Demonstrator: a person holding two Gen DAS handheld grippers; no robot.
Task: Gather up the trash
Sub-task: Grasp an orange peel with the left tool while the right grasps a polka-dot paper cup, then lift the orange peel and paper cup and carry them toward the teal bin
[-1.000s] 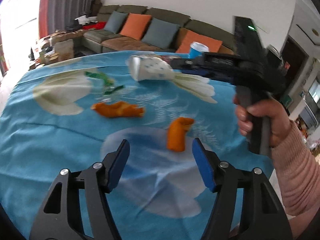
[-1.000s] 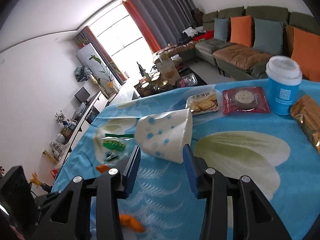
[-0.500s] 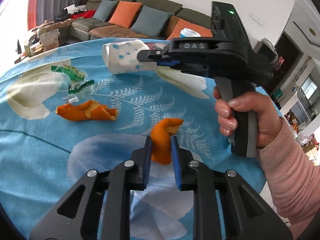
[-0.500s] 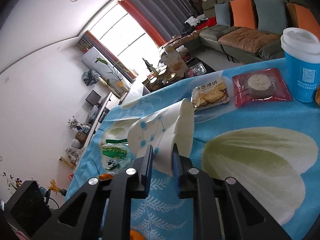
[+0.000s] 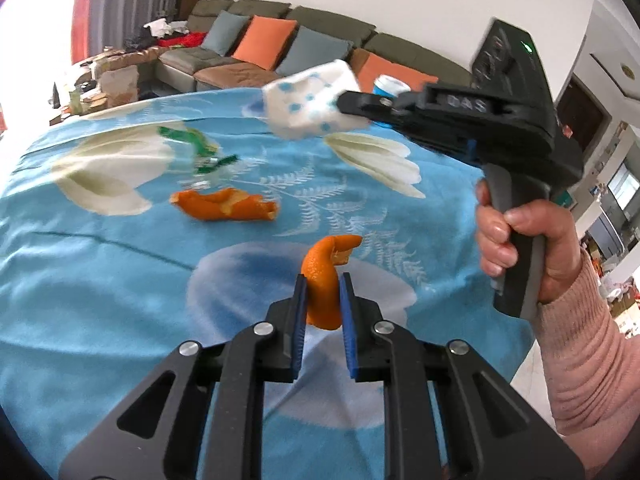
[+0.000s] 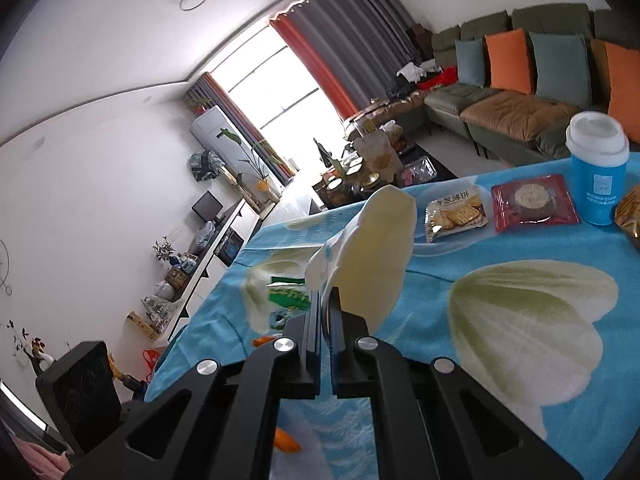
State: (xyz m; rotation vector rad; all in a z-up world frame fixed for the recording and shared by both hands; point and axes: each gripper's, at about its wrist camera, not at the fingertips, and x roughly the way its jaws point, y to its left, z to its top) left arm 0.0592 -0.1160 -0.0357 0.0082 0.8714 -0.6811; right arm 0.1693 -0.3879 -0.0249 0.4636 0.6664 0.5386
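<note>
A curled orange peel [image 5: 320, 268] stands on the blue flowered tablecloth [image 5: 100, 280], and my left gripper [image 5: 323, 285] is closing on it, pads pressed against both sides. A second orange peel [image 5: 224, 209] lies further out to the left. My right gripper [image 6: 325, 294] is shut on the rim of a crushed white paper cup with blue dots [image 6: 372, 260]. In the left wrist view that paper cup [image 5: 310, 106] hangs above the cloth from the right gripper [image 5: 344, 106], held by a hand in a pink sleeve. A green wrapper [image 5: 192, 140] lies flat beyond the peels.
At the table's far side stand a blue cup with a white lid [image 6: 598, 172], a cracker packet [image 6: 456, 216] and a red biscuit packet [image 6: 534, 202]. A sofa with orange and grey cushions [image 5: 260, 44] is behind the table. The left gripper's body [image 6: 80, 392] shows at lower left.
The left jaws went from wide open to pinching the curled peel. The right jaws closed on the paper cup's rim and raised it off the cloth.
</note>
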